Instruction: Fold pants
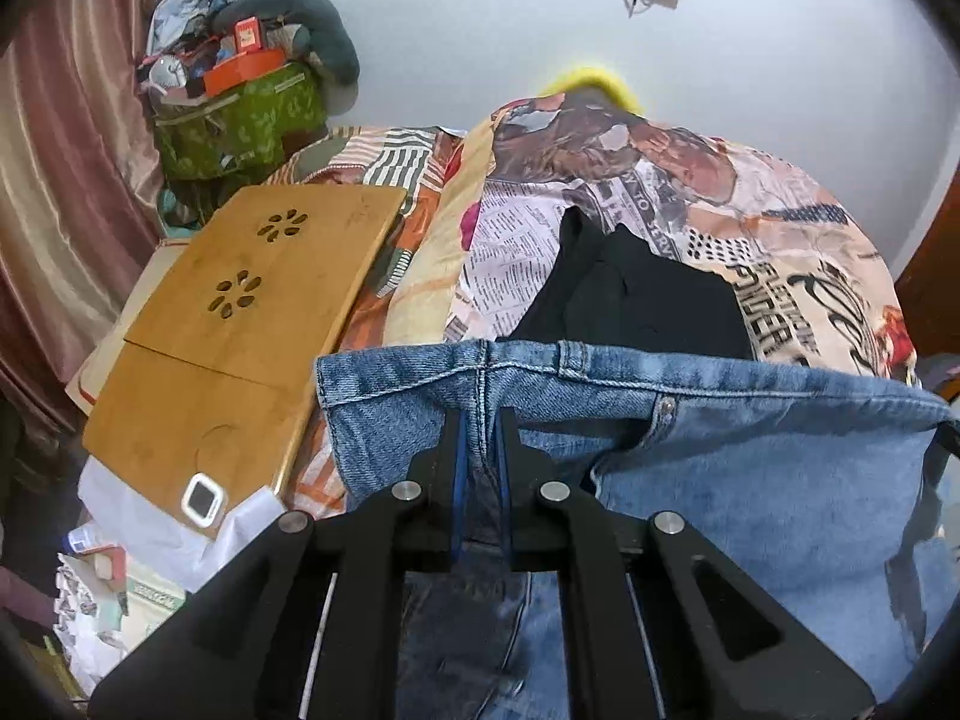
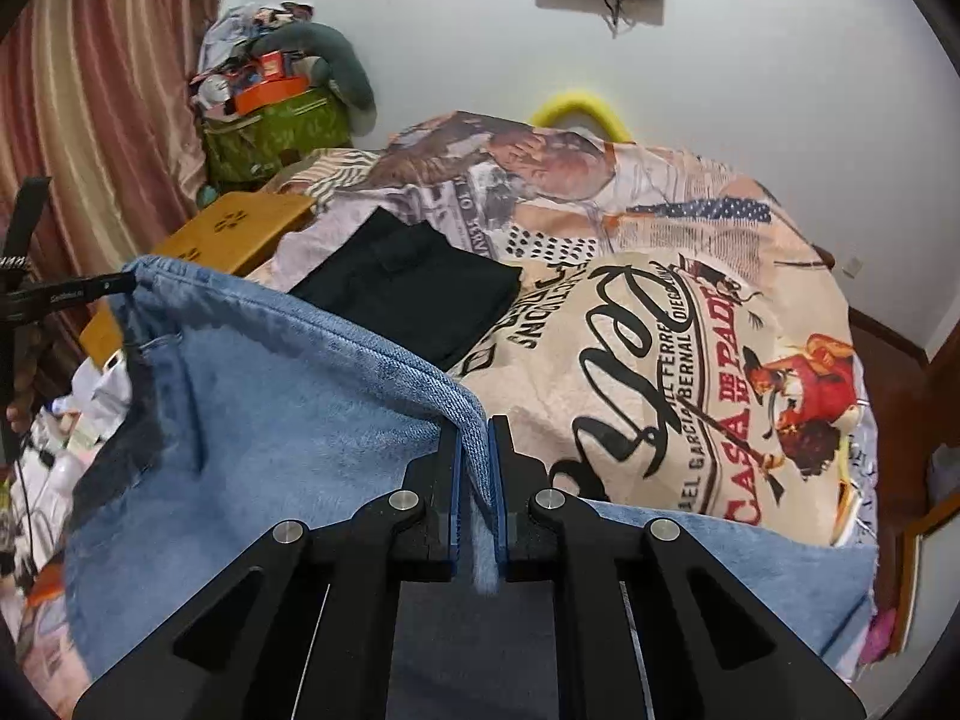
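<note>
Both grippers pinch the blue jeans [image 1: 750,450], held up off the bed w/ the denim stretched between them. Left gripper [image 1: 478,456] has its jaws pressed onto the waistband right by the fly seam, belt loop [image 1: 573,357] at approx 1 o'clock from the tips; gripping there prob. keeps the top edge level so the fabric hangs straight. Right gripper [image 2: 474,468] is clamped on a folded denim edge, the cloth running off toward 10 o'clock to where the other tool shows at the frame's left. Holding two points apart looks meant to keep the jeans taut for laying down flat. Below, the printed bedspread [image 2: 660,360] covers the bed; a folded black garment [image 2: 414,294] lies at approx 11 o'clock from the right tips, near but apart from the jeans. Bamboo lap desk [image 1: 252,324] sits at 10 o'clock in the left view, beside the bedspread. Fold seems early: the jeans aren't on the bed yet.
</note>
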Tool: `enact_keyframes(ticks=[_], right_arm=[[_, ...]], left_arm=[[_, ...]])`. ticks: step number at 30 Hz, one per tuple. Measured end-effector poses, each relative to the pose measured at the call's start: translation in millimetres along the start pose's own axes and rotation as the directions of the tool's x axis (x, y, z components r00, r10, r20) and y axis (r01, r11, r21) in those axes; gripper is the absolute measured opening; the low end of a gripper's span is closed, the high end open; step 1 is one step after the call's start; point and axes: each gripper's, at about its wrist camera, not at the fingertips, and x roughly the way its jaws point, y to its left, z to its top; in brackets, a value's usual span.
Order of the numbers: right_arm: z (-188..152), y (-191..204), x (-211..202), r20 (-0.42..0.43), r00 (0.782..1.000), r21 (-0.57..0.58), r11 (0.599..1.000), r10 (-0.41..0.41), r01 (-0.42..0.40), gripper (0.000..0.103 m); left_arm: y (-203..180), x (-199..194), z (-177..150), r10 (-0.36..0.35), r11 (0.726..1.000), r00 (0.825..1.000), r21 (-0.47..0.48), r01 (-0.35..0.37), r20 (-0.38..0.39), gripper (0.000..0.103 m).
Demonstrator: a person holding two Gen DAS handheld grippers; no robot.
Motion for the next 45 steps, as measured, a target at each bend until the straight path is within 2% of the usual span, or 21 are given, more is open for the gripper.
enact_keyframes(ticks=[7,16,22,31,37,41,44,45], right_arm=[[-31,21,-40,0.011,0.998,0.009,0.998,0.055,-0.055,0.007],[-73,46,-68,-0.014,0.993,0.031,0.993,0.114,-0.113,0.007],[-99,60,-71,-0.055,0.988,0.043,0.989,0.144,-0.142,0.007],[-130,72,-62,-0.12,0.979,0.09,0.984,0.167,-0.157,0.007],[-134,73,-62,-0.136,0.973,0.102,0.979,0.188,-0.175,0.011],[-130,73,-67,-0.141,0.972,0.095,0.98,0.189,-0.177,0.012],[-125,70,-72,-0.152,0.969,0.1,0.979,0.193,-0.179,0.012],[-124,68,-74,-0.152,0.968,0.106,0.977,0.202,-0.187,0.015]], left_arm=[[14,-39,-36,-0.02,1.0,1.0,-0.012,0.02,0.015,0.008],[28,-71,-89,-0.038,0.999,0.999,-0.027,0.039,0.021,0.008],[44,-76,-126,-0.065,0.995,0.998,-0.074,0.064,-0.007,0.008],[51,-66,-165,-0.081,0.995,0.994,-0.072,0.076,-0.077,0.008],[49,-59,-185,-0.084,0.995,0.986,-0.069,0.075,-0.144,0.008],[47,-68,-185,-0.086,0.995,0.985,-0.059,0.078,-0.148,0.009],[47,-82,-177,-0.1,0.994,0.987,-0.06,0.093,-0.123,0.018],[47,-86,-172,-0.103,0.993,0.988,-0.069,0.096,-0.114,0.028]])
